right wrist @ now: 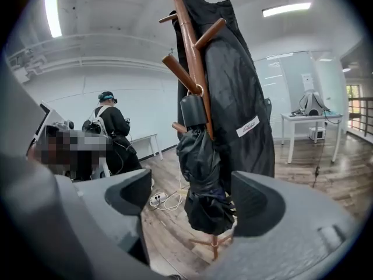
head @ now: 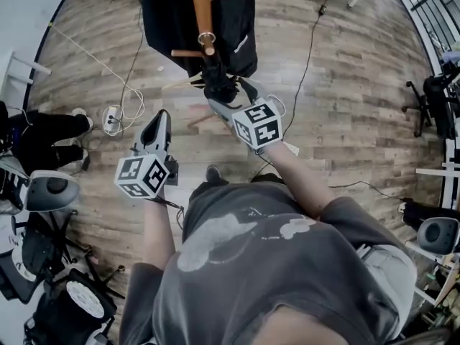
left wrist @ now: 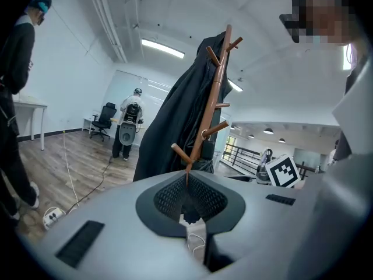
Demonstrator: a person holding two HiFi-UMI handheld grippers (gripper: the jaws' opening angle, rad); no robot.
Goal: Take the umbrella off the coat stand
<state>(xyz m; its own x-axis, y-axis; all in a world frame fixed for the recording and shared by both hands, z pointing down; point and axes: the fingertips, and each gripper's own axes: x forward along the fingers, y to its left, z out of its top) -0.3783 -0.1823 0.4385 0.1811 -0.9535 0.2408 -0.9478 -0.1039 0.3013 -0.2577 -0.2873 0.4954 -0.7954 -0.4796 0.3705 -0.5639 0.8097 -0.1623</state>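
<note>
A folded black umbrella (head: 218,81) hangs by its handle from a peg of the brown wooden coat stand (head: 201,6), beside a black coat (head: 241,20). My right gripper (head: 219,100) points at the umbrella's lower end. In the right gripper view the jaws of the right gripper (right wrist: 192,194) stand wide open, and the umbrella (right wrist: 204,174) hangs ahead between them, untouched. My left gripper (head: 159,121) hovers to the left of the stand. Its jaws meet at the tip in the left gripper view (left wrist: 186,182), shut and empty, with the coat stand (left wrist: 213,109) beyond them.
A white power strip (head: 111,118) and its cables lie on the wooden floor left of the stand. A person in black (head: 43,131) sits at the left edge. Another person (left wrist: 129,124) stands far back. A white table (right wrist: 309,127) stands behind the coat.
</note>
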